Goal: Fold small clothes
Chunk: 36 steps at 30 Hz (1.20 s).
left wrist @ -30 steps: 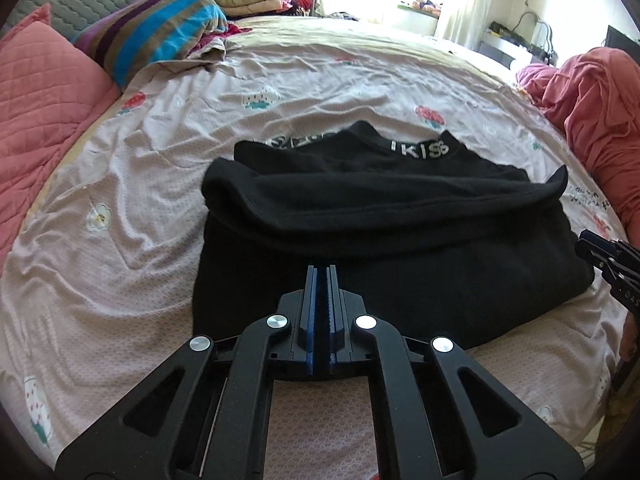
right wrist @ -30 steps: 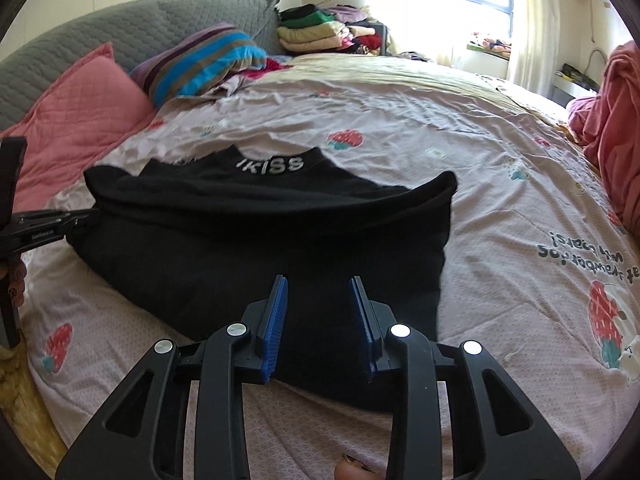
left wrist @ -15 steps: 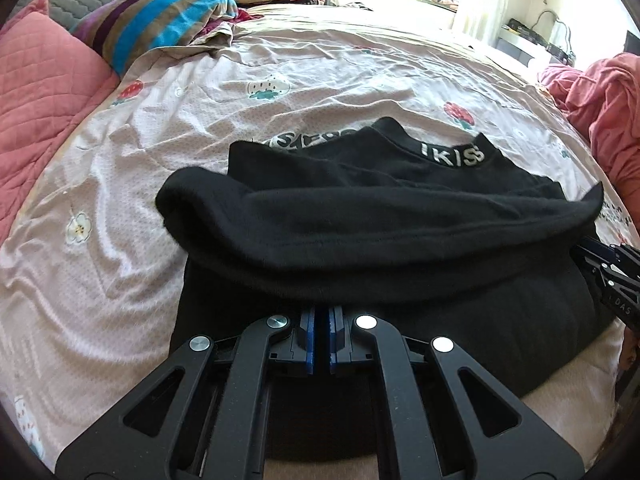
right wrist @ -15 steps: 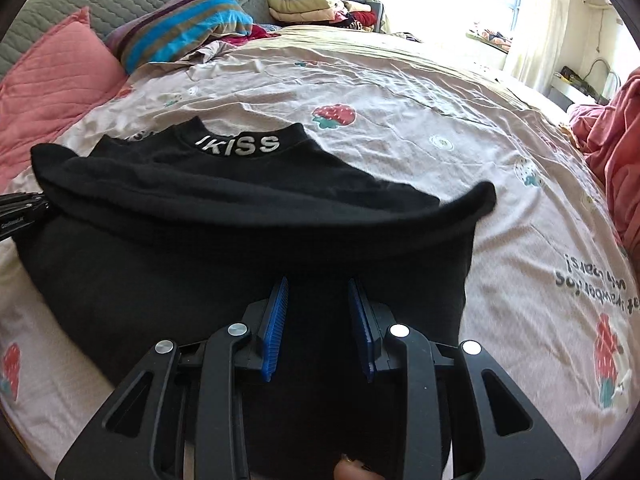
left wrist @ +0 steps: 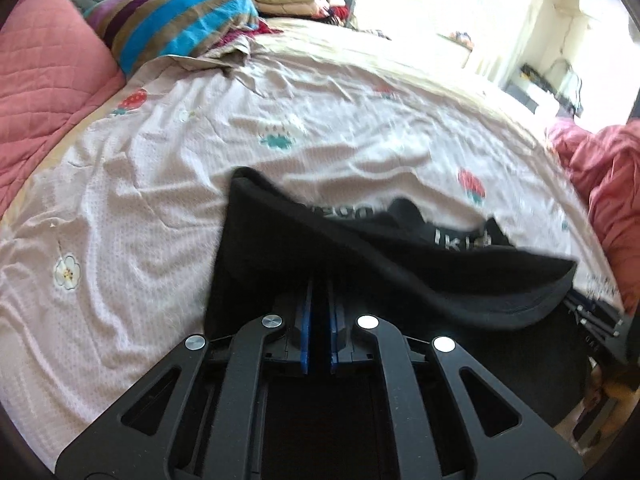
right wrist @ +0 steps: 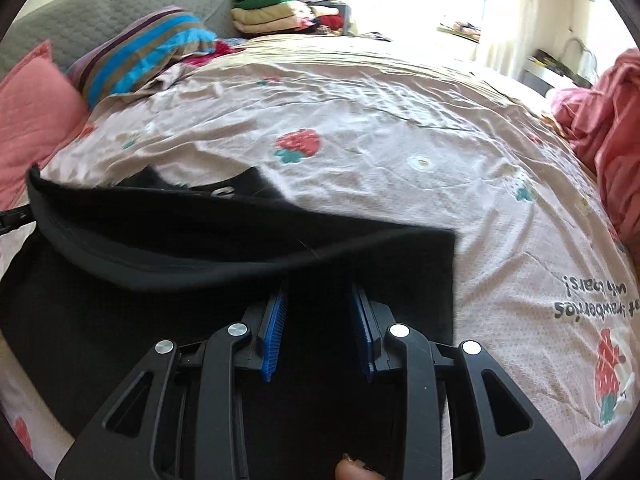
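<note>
— What changed over that last second?

— I carried the near hem of the black garment (left wrist: pixel 400 276) up and away across the bed (left wrist: pixel 160 208), until it nearly covered the lettered waistband. The left gripper (left wrist: pixel 319 300) had its fingers pressed almost together on the lifted fold. The right gripper (right wrist: pixel 318 300) kept its fingers partly spread with cloth between them; I couldn't tell if they truly pinched.

— So the fold?

— Nearly laid over, I judged; release remained.

A bed (left wrist: pixel 160 208) in a strawberry-print sheet carries a black garment (right wrist: pixel 120 320), a pink quilted pillow (left wrist: pixel 44 92), a striped pillow (right wrist: pixel 140 56) and a crumpled pink blanket (right wrist: pixel 608 120).
</note>
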Available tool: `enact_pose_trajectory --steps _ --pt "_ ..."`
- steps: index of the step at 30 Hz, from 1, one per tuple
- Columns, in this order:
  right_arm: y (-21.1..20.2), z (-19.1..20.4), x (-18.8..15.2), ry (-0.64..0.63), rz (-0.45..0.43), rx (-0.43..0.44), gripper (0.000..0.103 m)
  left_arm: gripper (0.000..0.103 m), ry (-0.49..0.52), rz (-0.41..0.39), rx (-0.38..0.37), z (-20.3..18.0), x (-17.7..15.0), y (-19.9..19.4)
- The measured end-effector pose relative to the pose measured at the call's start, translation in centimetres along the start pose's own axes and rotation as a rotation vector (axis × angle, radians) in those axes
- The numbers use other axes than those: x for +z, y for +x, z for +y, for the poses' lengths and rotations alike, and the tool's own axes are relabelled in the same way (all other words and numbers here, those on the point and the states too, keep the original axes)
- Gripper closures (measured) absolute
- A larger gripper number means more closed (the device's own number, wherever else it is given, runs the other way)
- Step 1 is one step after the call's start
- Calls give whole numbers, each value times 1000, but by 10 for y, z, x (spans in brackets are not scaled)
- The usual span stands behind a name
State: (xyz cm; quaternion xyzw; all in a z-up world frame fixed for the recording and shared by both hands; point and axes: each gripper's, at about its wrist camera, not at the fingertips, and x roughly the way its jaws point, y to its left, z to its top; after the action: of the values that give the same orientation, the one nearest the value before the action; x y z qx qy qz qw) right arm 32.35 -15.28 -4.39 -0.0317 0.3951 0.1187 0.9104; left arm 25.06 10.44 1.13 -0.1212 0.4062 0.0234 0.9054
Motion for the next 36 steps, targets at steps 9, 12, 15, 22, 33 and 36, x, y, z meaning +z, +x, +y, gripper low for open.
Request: enact_pose_trajectory --steps 9,12,15,22,33,36 --pt "-10 -40 -7 98 -30 -72 67 80 -73 -11 -10 36 1 -4" --pt "-5 -56 -8 154 -7 -75 63 74 -63 15 -9 38 -2 2" --pt "1 -66 -9 194 21 -54 62 65 -48 35 -7 37 -6 8" --pt "8 -64 -10 176 31 -25 59 64 2 63 17 33 -9 17" --pt "-7 -56 -12 131 -59 -1 94 100 6 18 19 35 -4 5" --pt "-21 -57 -7 126 -115 -23 94 100 -17 -41 -11 37 3 -11"
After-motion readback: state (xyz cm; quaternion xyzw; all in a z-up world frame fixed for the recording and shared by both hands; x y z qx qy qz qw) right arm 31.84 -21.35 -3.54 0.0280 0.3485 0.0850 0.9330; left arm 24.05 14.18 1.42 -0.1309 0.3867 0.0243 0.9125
